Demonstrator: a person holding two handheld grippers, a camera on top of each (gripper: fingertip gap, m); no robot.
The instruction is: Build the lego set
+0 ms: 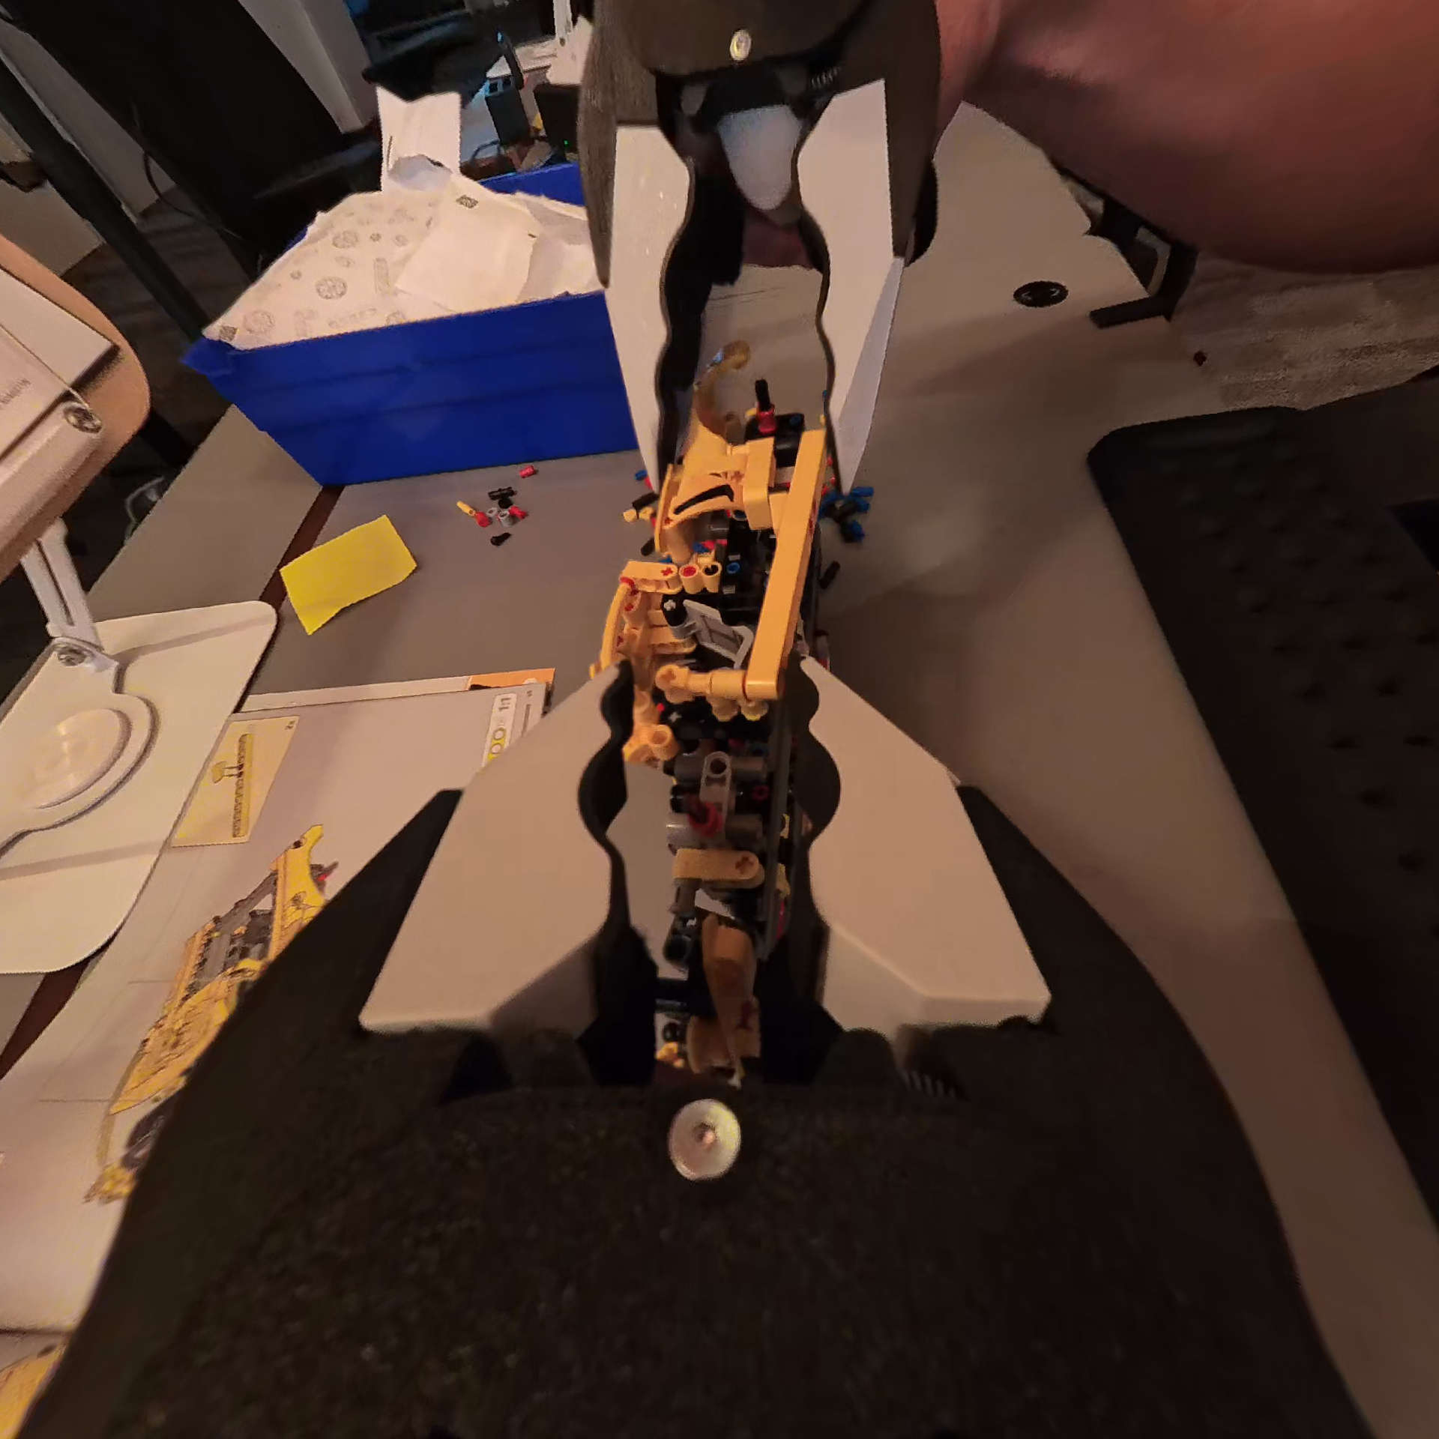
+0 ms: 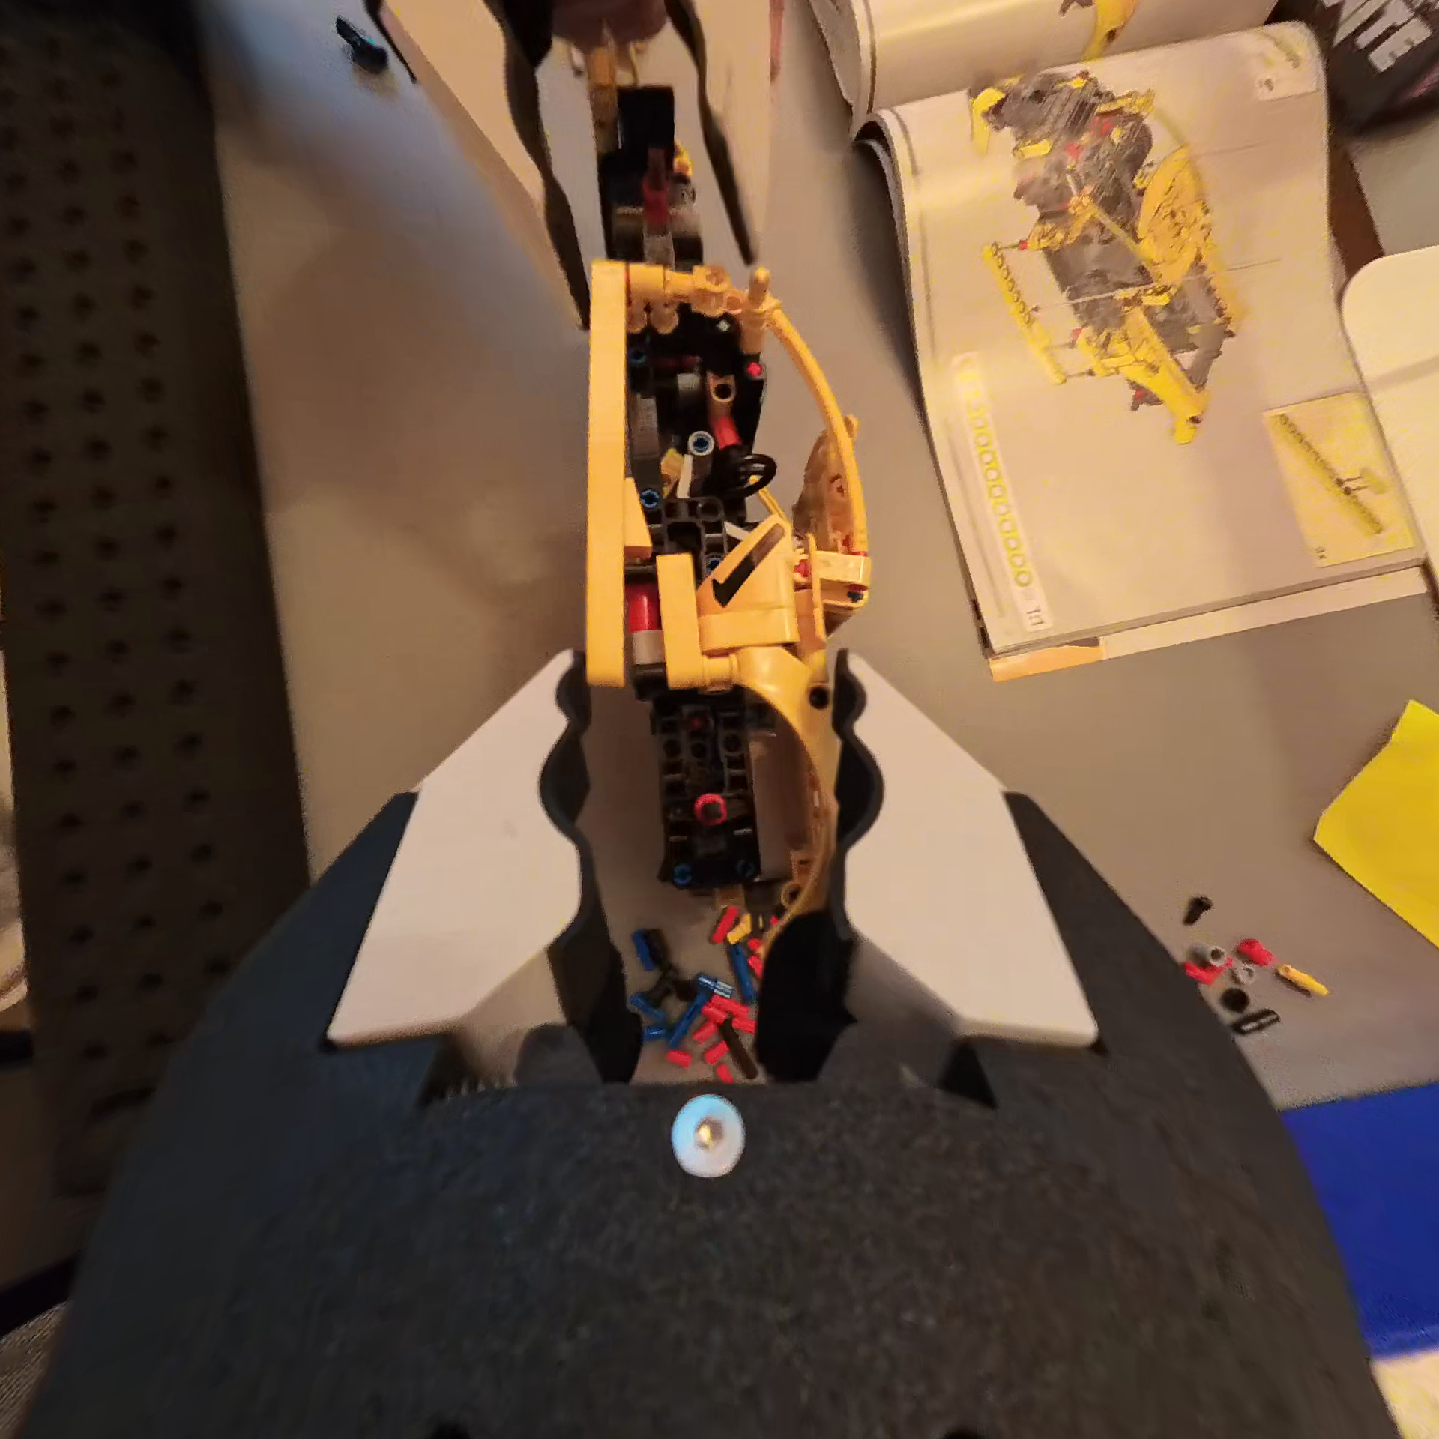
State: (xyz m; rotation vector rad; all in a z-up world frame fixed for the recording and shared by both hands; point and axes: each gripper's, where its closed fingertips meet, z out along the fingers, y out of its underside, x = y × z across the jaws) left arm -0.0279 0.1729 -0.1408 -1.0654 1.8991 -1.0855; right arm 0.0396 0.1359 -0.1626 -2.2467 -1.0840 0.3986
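A long yellow and black lego model (image 1: 732,623) is held lengthwise above the grey table (image 1: 506,607) between both grippers. My left gripper (image 1: 712,685) is shut on its near end, which has grey and black beams. My right gripper (image 1: 751,463) grips the far end in the left wrist view. In the right wrist view the model (image 2: 701,506) runs away from my right gripper (image 2: 708,670), which is shut on the end with a curved yellow panel. My left gripper (image 2: 662,280) holds the other end at the top.
A pile of red and blue pins (image 2: 701,1004) lies under the model. More loose pieces (image 1: 498,514), a yellow note (image 1: 346,572) and an open instruction booklet (image 2: 1129,350) lie beside it. A blue bin (image 1: 436,381) holds paper. A black perforated mat (image 1: 1285,623) borders the table. There is about 9 centimetres between the tips of the two grippers. My right gripper's tips are some 30 centimetres from the yellow note (image 1: 346,572).
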